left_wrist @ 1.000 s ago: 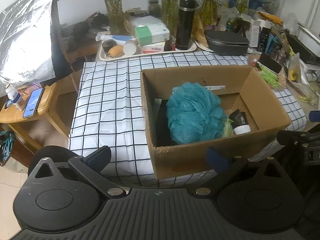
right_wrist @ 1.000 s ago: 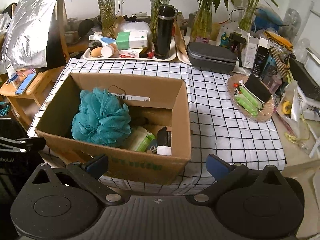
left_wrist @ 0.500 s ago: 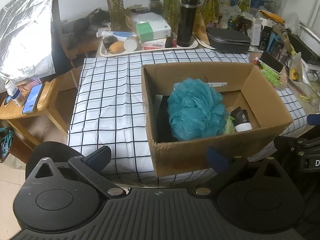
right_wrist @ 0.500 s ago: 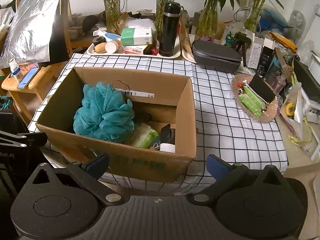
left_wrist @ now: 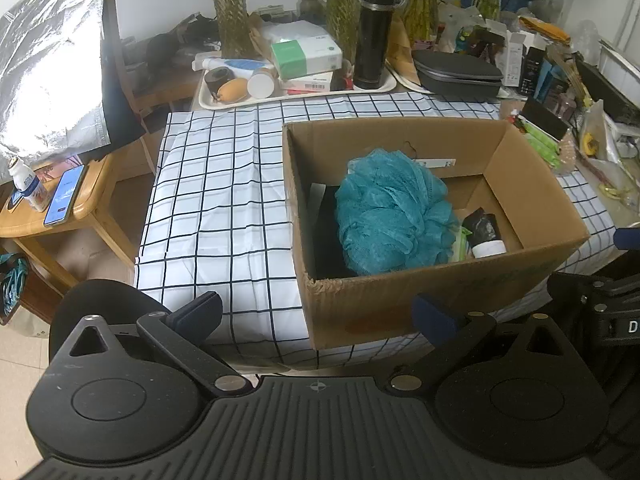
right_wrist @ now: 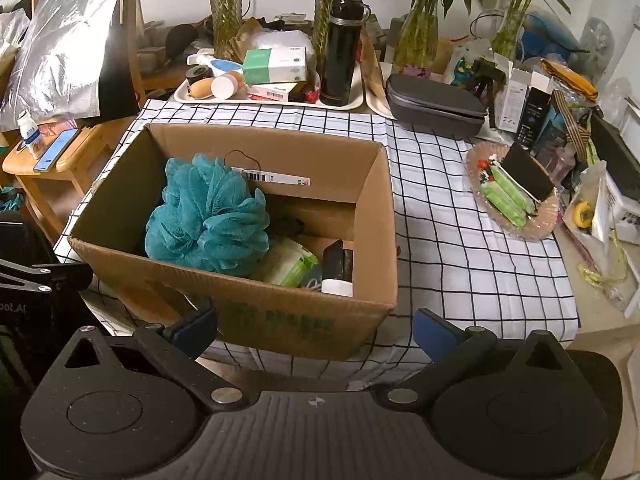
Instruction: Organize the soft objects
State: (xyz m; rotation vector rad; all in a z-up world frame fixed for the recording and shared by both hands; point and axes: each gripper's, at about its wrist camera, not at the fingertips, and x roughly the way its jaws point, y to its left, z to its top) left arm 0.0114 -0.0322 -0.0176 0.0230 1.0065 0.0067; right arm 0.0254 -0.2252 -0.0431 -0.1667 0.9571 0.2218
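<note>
An open cardboard box (left_wrist: 532, 168) (right_wrist: 380, 216) stands on the checked tablecloth (left_wrist: 216, 200) (right_wrist: 460, 240). A teal mesh bath pouf (left_wrist: 390, 214) (right_wrist: 208, 216) lies inside it, beside a green wipes pack (right_wrist: 290, 264) and a black tube with a white cap (left_wrist: 486, 232) (right_wrist: 338, 270). My left gripper (left_wrist: 316, 316) is open and empty, in front of the box's near left corner. My right gripper (right_wrist: 314, 328) is open and empty, in front of the box's near wall. Both are held back from the table edge.
A white tray (left_wrist: 304, 94) with a tissue box, tubes and a black flask (left_wrist: 370, 40) stands behind the box. A dark case (right_wrist: 436, 104) and a glass dish of green packs (right_wrist: 512, 196) are to the right. A wooden side table (left_wrist: 56, 208) holds a phone at left.
Both grippers have drawn slightly back and up from the box, so more of the table shows. The box and its contents have not moved. Both stay open.
</note>
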